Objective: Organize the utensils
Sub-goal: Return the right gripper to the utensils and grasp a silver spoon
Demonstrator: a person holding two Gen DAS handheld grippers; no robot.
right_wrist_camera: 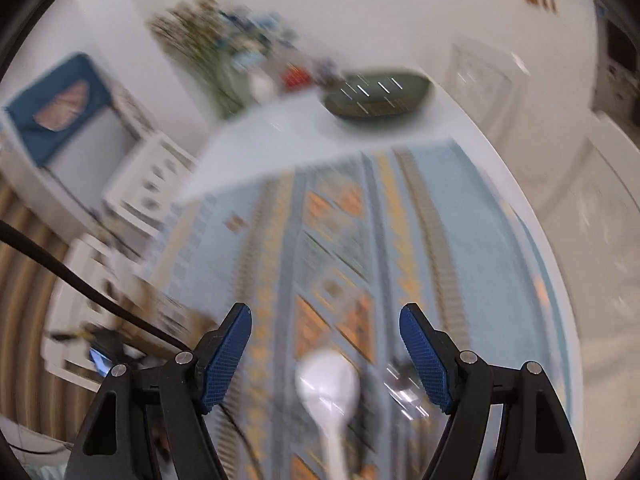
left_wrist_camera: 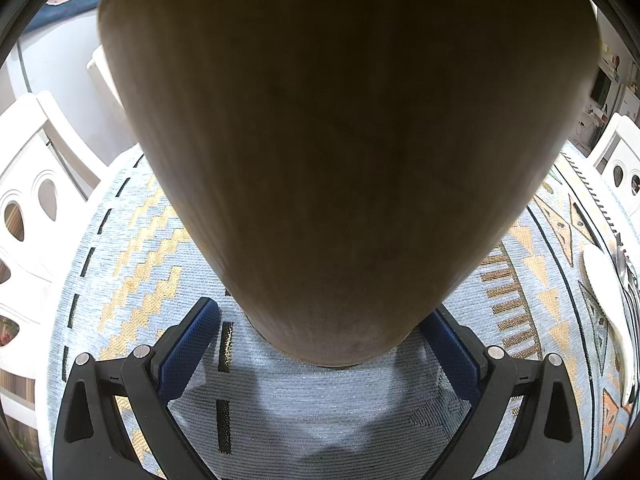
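Observation:
A brown wooden utensil holder point(left_wrist_camera: 344, 140) fills most of the left wrist view, its base on the patterned tablecloth point(left_wrist_camera: 140, 280). My left gripper point(left_wrist_camera: 324, 308) is closed around its lower part, with the blue pads point(left_wrist_camera: 188, 344) against its two sides. In the right wrist view, which is blurred, my right gripper point(right_wrist_camera: 326, 320) stands open above the cloth with nothing between its fingers. A white plastic spoon point(right_wrist_camera: 328, 392) lies just below and between them, with shiny metal cutlery point(right_wrist_camera: 404, 392) beside it. The spoon point(left_wrist_camera: 608, 300) and metal cutlery point(left_wrist_camera: 629, 280) also show at the far right of the left wrist view.
White chairs point(left_wrist_camera: 28, 220) stand around the table. At the table's far end a dark oval dish point(right_wrist_camera: 376, 100) sits on a white cloth point(right_wrist_camera: 280, 136), with flowers and small items behind it. A black cable point(right_wrist_camera: 80, 280) crosses the left side.

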